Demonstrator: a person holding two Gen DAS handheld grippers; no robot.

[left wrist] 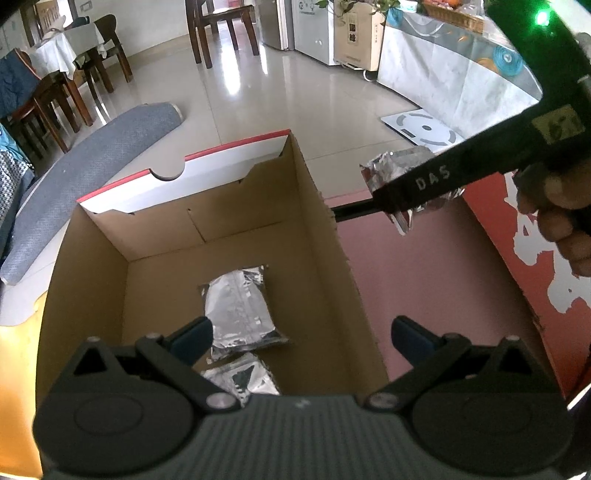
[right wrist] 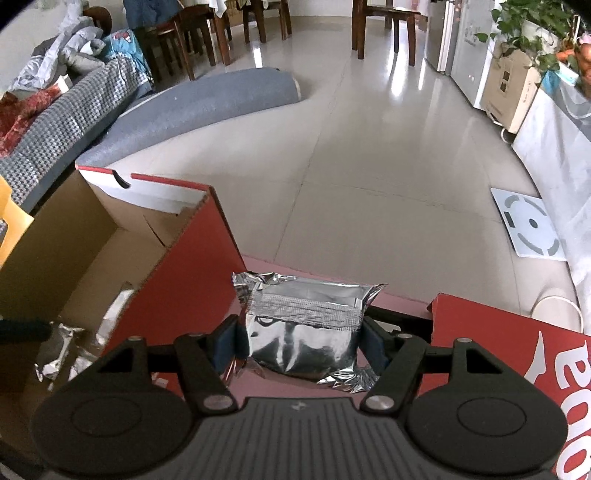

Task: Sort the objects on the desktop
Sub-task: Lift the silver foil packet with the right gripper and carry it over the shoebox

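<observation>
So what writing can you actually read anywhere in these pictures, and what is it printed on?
"DAS": white letters on the black arm of the right gripper, seen from the left wrist.
Large white letters on the red box lid: cut off at the frame edge, seen upside down, not readable as a word.
Yellow sticker on the right gripper's body: too blurred.
Print on the cardboard carton by the wall: too small.

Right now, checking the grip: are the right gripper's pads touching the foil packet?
Touching. The right wrist view shows both pads pressed against the foil packet's sides.
</observation>
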